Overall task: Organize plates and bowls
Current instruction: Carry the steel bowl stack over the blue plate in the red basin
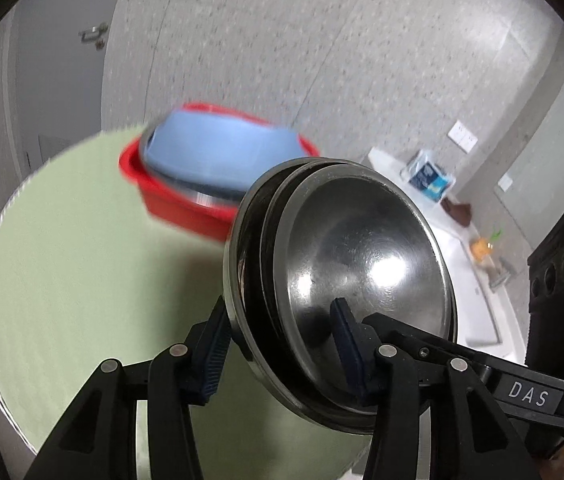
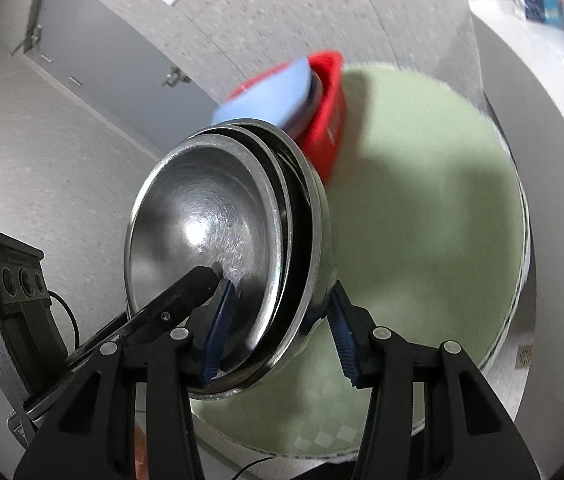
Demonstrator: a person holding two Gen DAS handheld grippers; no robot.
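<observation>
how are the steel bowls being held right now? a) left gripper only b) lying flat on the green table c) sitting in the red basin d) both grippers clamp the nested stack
d: the left gripper and right gripper each pinch the rim of the nested steel bowls, tilted above the green table.

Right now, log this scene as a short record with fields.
held item: stack of metal bowls, tilted on edge
left gripper: shut on the stack's rim, one finger inside, one outside
right gripper: shut on the rim from the opposite side
table: round, pale green top
red tub: on the table beyond the stack, apart from it
in the tub: blue dish over metal dishes
</observation>
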